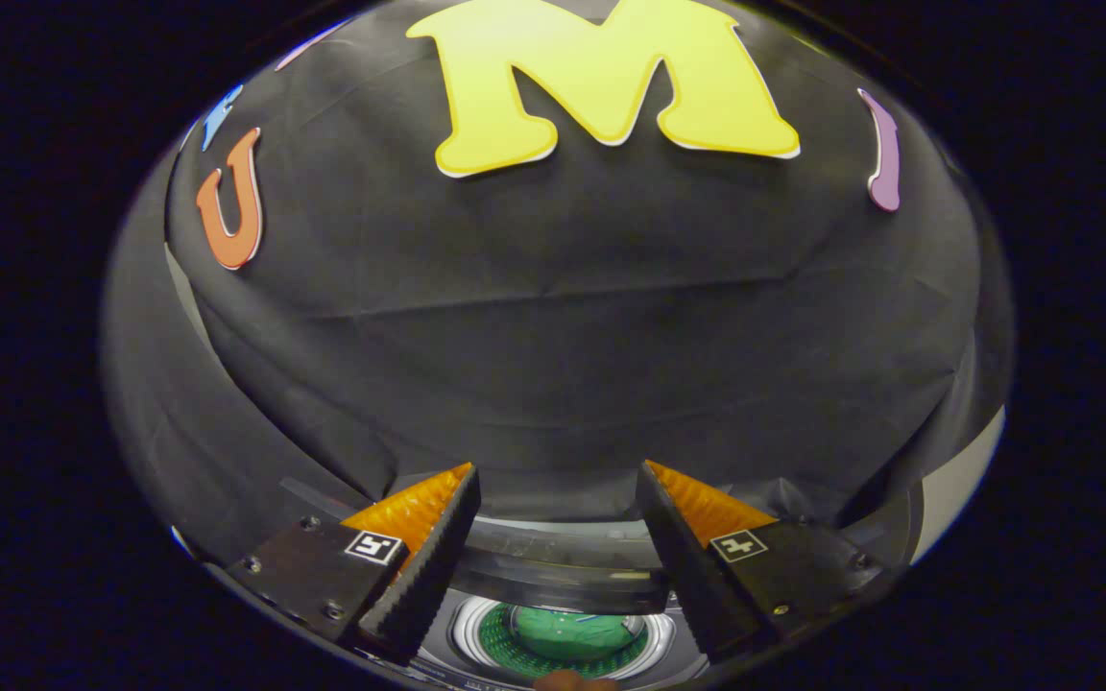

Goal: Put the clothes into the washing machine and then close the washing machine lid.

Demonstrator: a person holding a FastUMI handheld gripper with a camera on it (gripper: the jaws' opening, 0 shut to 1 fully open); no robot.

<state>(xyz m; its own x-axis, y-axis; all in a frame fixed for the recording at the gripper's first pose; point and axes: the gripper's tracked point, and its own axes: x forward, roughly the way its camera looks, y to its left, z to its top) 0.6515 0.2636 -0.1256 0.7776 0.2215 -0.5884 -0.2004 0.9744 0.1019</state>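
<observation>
Now gripper wide above washing machine

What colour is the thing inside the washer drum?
Green, lying in the drum, seen in the gripper view between the open fingers.

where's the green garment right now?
In the gripper view, the green garment lies inside the washing machine drum, below and between the open gripper's fingers, under the raised lid.
</observation>
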